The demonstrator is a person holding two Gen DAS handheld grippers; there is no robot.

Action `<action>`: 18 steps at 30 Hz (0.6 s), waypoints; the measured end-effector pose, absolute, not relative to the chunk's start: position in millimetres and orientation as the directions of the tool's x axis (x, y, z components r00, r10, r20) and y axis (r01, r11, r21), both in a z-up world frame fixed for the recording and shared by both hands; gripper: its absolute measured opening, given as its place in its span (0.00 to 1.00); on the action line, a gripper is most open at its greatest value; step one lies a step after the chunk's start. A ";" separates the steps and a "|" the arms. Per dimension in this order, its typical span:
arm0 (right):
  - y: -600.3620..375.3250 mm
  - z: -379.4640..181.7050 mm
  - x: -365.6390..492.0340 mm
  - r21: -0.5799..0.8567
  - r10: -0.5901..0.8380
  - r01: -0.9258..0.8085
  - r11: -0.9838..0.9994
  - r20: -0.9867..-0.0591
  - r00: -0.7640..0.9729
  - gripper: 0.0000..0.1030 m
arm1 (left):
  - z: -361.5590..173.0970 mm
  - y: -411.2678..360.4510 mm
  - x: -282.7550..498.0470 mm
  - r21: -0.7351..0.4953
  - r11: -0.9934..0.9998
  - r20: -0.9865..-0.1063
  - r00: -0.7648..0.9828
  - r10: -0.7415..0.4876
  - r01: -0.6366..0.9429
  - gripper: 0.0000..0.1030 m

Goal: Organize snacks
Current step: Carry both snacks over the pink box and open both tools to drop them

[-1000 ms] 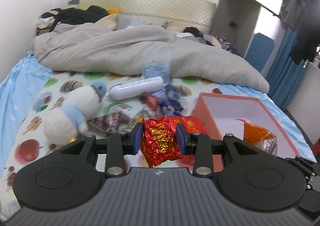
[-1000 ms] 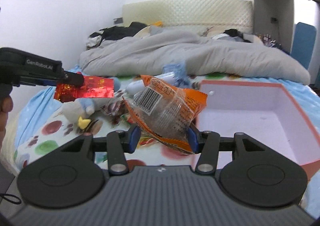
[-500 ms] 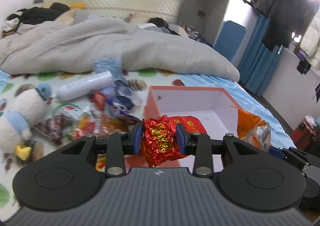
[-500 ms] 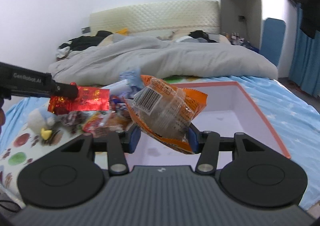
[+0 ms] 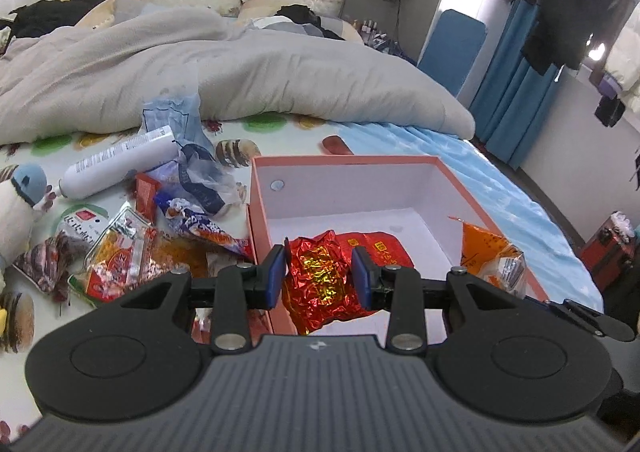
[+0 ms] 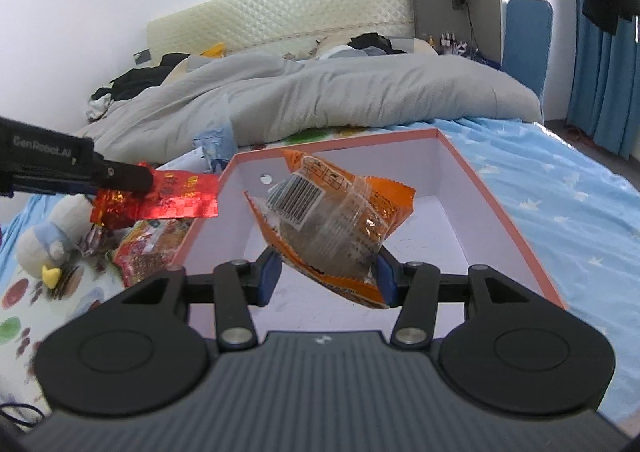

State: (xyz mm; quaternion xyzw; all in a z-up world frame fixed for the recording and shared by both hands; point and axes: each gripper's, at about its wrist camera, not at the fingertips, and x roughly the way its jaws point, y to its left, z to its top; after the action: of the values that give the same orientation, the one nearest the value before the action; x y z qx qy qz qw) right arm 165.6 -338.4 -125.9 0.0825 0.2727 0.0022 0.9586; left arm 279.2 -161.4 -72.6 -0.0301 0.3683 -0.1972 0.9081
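My left gripper [image 5: 319, 275] is shut on a crinkled red foil snack packet [image 5: 320, 284] and holds it over the near left corner of an orange box with a white inside [image 5: 400, 188]. My right gripper [image 6: 326, 274] is shut on an orange and clear snack bag [image 6: 332, 220], hanging above the same box [image 6: 500, 220]. In the right wrist view the left gripper [image 6: 132, 182] with its red packet [image 6: 168, 198] reaches in at the box's left edge. The orange bag [image 5: 490, 252] shows at the box's right side in the left wrist view.
Several loose snack packets [image 5: 120, 252] lie on the patterned sheet left of the box, with a white bottle [image 5: 120, 162] and a plush penguin [image 6: 48, 244]. A grey duvet [image 5: 240, 72] lies behind. Blue curtains [image 5: 508, 92] hang past the bed's right edge.
Both grippers have swung right and lower, from over the snack pile to over the box, each still holding its packet. The box now fills the middle of both views.
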 end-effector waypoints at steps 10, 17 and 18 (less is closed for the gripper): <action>-349.7 -131.8 189.5 0.159 0.040 0.053 0.986 -0.531 0.847 0.51 | -87.6 -183.6 308.1 -0.241 0.913 -0.693 0.600 -0.400 0.331 0.40; -350.0 -133.8 191.8 0.152 0.024 0.073 0.986 -0.557 0.830 0.62 | -86.3 -185.3 307.0 -0.230 0.915 -0.694 0.603 -0.394 0.332 0.49; -349.9 -133.0 191.6 0.148 0.019 0.076 0.986 -0.556 0.831 0.71 | -85.5 -184.3 306.0 -0.231 0.915 -0.692 0.605 -0.393 0.330 0.50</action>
State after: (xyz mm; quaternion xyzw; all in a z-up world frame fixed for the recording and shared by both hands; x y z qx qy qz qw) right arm 191.6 -349.9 -133.0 0.0819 0.2901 -0.0148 0.9534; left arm 306.0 -184.3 -85.5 -0.0398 0.3956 -0.2021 0.8950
